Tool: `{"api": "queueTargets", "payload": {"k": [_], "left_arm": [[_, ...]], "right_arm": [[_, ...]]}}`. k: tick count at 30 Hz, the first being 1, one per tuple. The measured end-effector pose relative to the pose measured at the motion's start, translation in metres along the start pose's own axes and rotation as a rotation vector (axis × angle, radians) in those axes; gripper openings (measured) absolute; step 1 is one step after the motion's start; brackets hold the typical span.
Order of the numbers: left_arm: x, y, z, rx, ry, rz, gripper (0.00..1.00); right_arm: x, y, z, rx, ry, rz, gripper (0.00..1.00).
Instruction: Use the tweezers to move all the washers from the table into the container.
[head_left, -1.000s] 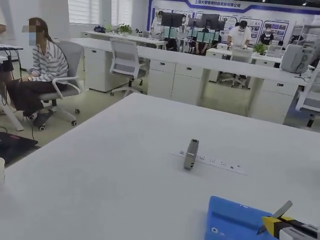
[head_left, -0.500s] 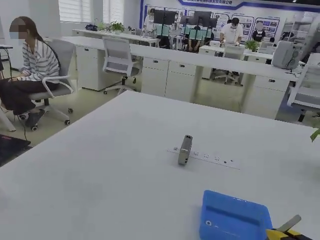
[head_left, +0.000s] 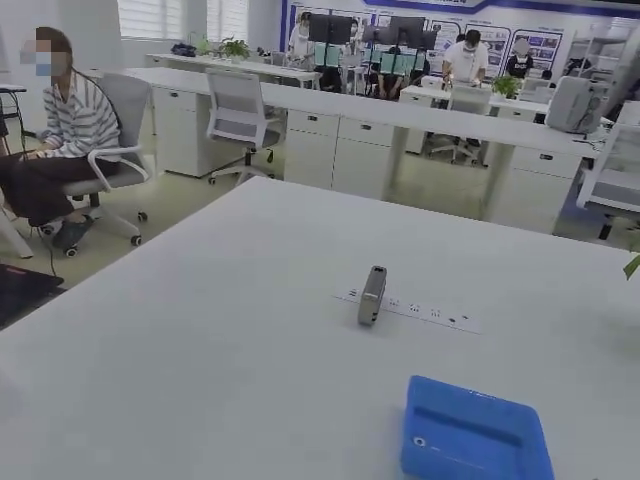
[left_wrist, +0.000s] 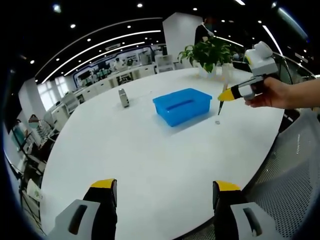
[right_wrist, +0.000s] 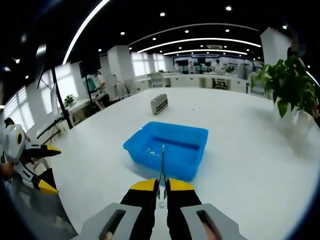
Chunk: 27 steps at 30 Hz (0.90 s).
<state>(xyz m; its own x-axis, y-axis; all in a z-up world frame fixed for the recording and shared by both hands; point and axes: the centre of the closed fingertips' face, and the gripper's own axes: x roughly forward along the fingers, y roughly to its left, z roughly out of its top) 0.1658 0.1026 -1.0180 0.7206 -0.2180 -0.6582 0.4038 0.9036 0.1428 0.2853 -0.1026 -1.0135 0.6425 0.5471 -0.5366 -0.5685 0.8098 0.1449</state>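
Note:
The blue container (head_left: 475, 440) sits near the table's front edge, with one washer (head_left: 419, 441) inside it. In the right gripper view my right gripper (right_wrist: 161, 186) is shut on the tweezers (right_wrist: 162, 162), whose tips point at the blue container (right_wrist: 167, 145); a few washers (right_wrist: 148, 150) lie in it. In the left gripper view my left gripper (left_wrist: 165, 200) stands open with nothing between its fingers, well short of the container (left_wrist: 182, 105). A hand holds the right gripper (left_wrist: 229, 95) there, tweezers (left_wrist: 220, 106) pointing down just above a washer (left_wrist: 217, 121) on the table.
A grey box (head_left: 371, 295) stands on a white power strip (head_left: 430, 315) at mid-table. A potted plant (right_wrist: 287, 82) stands at the table's far side. Desks, office chairs and a seated person (head_left: 60, 130) are beyond the table.
The right gripper with the tweezers has dropped out of the head view's bottom right corner. The head camera has shifted a little; the container has not moved.

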Motion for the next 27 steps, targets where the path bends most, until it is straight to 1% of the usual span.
{"api": "queueTargets", "payload": {"k": [5,13,17,22,27], "left_arm": [[0.0,0.0,-0.001,0.002,0.005,-0.002,0.79],[0.001,-0.001,-0.002,0.004,0.01,-0.003,0.79],[0.001,-0.001,-0.002,0.004,0.012,-0.004,0.79],[0.001,-0.001,-0.003,0.008,0.015,-0.005,0.78],[0.001,0.0,-0.003,0.007,0.016,-0.001,0.78]], "right_arm": [[0.004,-0.002,-0.007,-0.003,0.019,-0.007,0.03],[0.011,-0.005,-0.013,-0.011,0.043,-0.015,0.03],[0.011,-0.005,-0.014,-0.007,0.045,-0.015,0.03],[0.013,-0.007,-0.015,-0.025,0.051,-0.02,0.03],[0.013,-0.004,-0.015,-0.022,0.038,-0.02,0.03]]}}
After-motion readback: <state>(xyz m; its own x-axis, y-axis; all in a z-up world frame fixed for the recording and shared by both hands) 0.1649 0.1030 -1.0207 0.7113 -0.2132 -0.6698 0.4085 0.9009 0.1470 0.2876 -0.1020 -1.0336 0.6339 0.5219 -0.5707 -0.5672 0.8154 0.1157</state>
